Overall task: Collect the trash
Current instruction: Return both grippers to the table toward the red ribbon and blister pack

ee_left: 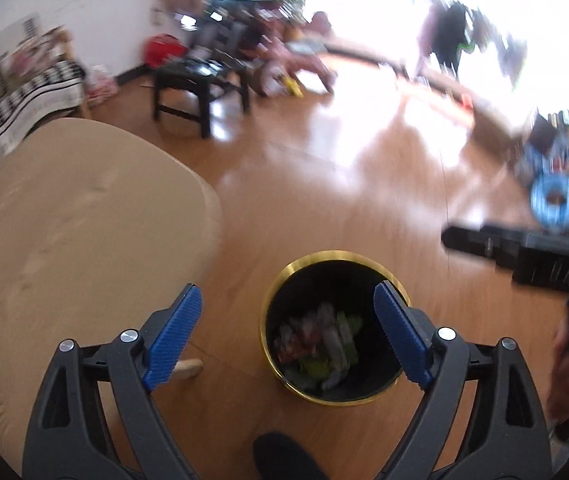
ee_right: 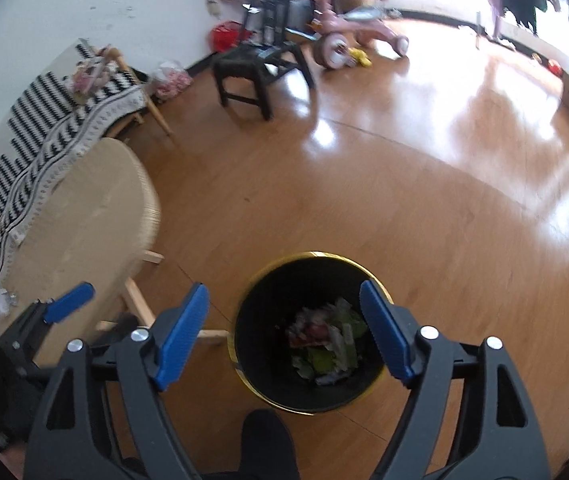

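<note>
With both grippers' (ee_left: 287,336) (ee_right: 284,334) jaws open and empty above the bin (ee_left: 334,258), clearing its rim mattered before returning for scraps (ee_right: 1,302).

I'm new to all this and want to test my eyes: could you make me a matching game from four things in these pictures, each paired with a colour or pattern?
Things:
1. bin
2. tricycle
3. stool
4. blanket

Descriptions:
A. black and white stripes
B. pink
C. black with a gold rim
D. plain black, four legs

Pairs: 1-C, 2-B, 3-D, 4-A
</note>
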A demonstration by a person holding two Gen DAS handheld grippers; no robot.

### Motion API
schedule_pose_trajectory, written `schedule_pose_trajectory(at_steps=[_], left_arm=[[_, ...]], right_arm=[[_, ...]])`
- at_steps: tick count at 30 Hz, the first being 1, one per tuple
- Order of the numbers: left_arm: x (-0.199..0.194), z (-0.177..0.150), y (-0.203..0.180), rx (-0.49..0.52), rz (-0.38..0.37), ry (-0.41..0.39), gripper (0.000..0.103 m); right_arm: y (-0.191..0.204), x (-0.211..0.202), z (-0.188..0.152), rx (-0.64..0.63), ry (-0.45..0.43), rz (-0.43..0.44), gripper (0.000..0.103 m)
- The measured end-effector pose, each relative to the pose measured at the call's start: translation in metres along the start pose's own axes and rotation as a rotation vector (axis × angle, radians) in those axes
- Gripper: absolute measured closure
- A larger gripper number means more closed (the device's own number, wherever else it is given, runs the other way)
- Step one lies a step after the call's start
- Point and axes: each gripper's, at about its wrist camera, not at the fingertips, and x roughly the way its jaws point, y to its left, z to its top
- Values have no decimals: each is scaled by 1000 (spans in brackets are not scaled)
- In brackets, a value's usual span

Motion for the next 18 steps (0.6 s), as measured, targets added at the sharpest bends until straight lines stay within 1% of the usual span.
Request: schedule_pose_trajectory(at_steps=[2,4,6,7,8,9,10,12,14,16,18], left_arm=[[-33,7,37,-60,34,-48,15],[-62,5,72,-96,72,-81,13],[-89,-3,105,-118,120,-110,12],[-104,-10,125,-131,162,-116,11],[-120,-21,148,-151,207,-115,11],[-130,-28,164,-170,232,-115,11],[-148,-44,192,-212,271,-116,11],[-166,-64,227,-267,326,-106,11],[-188,-89,268,-331,391,-86,11],[-209,-115,302,-379,435,-75,11],[-231,-141,333,-401,506,-70,11]], right_arm=[[23,-5,7,-32,-15,22,24],[58,-8,14,-75,-24,65,24],[99,-9,17,-127,-23,109,24],[120,-11,17,-156,-25,128,23],[140,-12,17,-186,-27,146,23],[167,-13,15,-223,-29,170,22],[191,-14,13,-253,-30,190,22],[244,-13,7,-318,-27,246,22],[291,-11,-2,-377,-20,293,22],[346,-7,-14,-446,-6,351,22],[395,2,-29,-501,18,410,22]])
